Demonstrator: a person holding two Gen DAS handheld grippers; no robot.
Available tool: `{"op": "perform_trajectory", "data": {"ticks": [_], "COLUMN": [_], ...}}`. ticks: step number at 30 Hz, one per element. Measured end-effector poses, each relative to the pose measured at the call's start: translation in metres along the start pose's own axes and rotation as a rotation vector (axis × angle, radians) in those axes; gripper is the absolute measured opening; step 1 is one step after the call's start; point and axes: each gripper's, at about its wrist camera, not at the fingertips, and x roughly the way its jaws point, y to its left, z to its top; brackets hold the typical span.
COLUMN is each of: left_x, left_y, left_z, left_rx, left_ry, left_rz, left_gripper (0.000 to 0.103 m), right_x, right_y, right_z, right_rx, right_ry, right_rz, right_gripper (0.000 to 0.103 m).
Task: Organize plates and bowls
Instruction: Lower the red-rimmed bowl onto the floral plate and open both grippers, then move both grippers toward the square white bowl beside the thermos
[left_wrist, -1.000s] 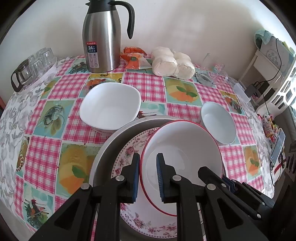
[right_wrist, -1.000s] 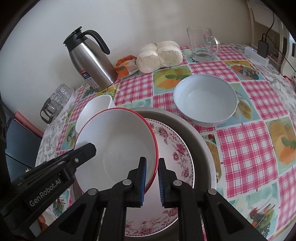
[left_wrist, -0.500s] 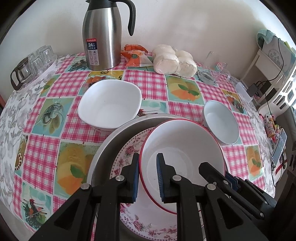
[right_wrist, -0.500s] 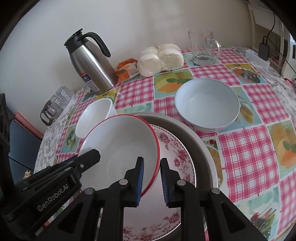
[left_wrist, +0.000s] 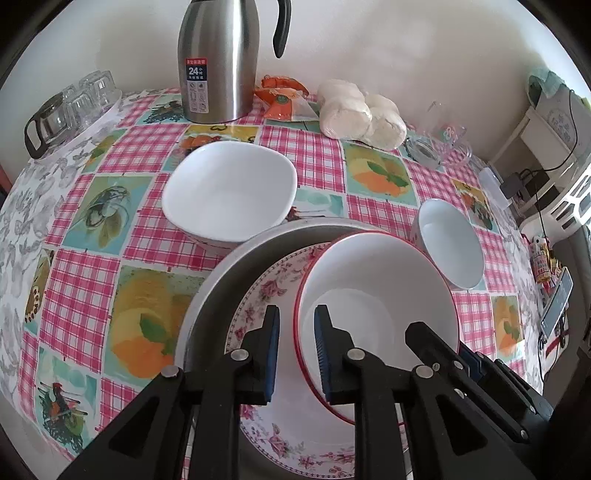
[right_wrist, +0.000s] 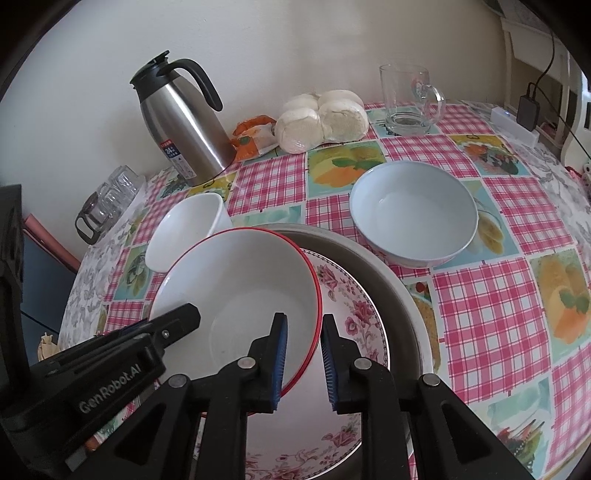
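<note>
Two grippers, left gripper (left_wrist: 295, 350) and right gripper (right_wrist: 303, 356), jaws slightly parted, each straddling the red-rimmed bowl (left_wrist: 376, 295) rim, not clamping.

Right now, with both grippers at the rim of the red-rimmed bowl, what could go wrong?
1. The red-rimmed bowl sits tilted on the flowered plate; with both sets of jaws gaping around its rim, it could slide or clatter.
2. The left gripper and right gripper are close and might bump.
3. The square white bowl is near; a wide swing could hit it.
</note>
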Motion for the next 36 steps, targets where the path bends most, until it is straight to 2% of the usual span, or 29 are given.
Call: {"op": "perform_trajectory", "data": {"ticks": [4,6,8,11,14,16,19,25,30,33,36], "left_x": [-0.003,-0.006,-0.009,-0.014,-0.017,-0.018,-0.019,-0.019,-0.019,-0.018,-0.018], "left_y": [0.001,0.001,0.001,0.002,0.003,0.004,0.007,0.011,0.019,0.023,0.022], "left_z": [0.000,0.001,0.002,0.003,0.004,0.004,0.005,0.004,0.004,0.004,0.004], "left_rx": [-0.006,-0.007,-0.009,-0.013,-0.024,-0.031,-0.041,-0.050,-0.071,-0.083,-0.078], "left_ry": [-0.008,-0.017,-0.031,-0.045,-0.052,-0.056,-0.058,-0.066,-0.071,-0.071,-0.073], "left_rz": [0.003,0.008,0.012,0.015,0.027,0.037,0.045,0.089,0.129,0.140,0.142], "left_gripper": [0.019,0.024,0.037,0.041,0.053,0.055,0.058,0.075,0.078,0.084,0.085], "right_x": [0.000,0.000,0.000,-0.002,-0.004,-0.006,-0.008,-0.008,-0.007,-0.007,-0.006], "right_y": [0.000,0.000,0.000,0.000,0.000,0.000,0.000,0.001,-0.001,-0.002,-0.003], "right_z": [0.000,-0.001,0.000,0.000,0.001,0.002,0.002,0.003,0.003,0.003,0.003], "right_rx": [0.002,0.003,0.001,-0.005,-0.005,-0.005,-0.009,-0.027,-0.031,-0.026,-0.027], "right_ry": [0.006,0.010,0.008,0.002,-0.006,-0.015,-0.025,-0.032,-0.036,-0.037,-0.039], "right_rz": [-0.003,-0.008,-0.013,-0.023,-0.030,-0.039,-0.053,-0.063,-0.079,-0.087,-0.092], "right_gripper": [0.025,0.026,0.026,0.028,0.038,0.049,0.062,0.071,0.079,0.085,0.087]}}
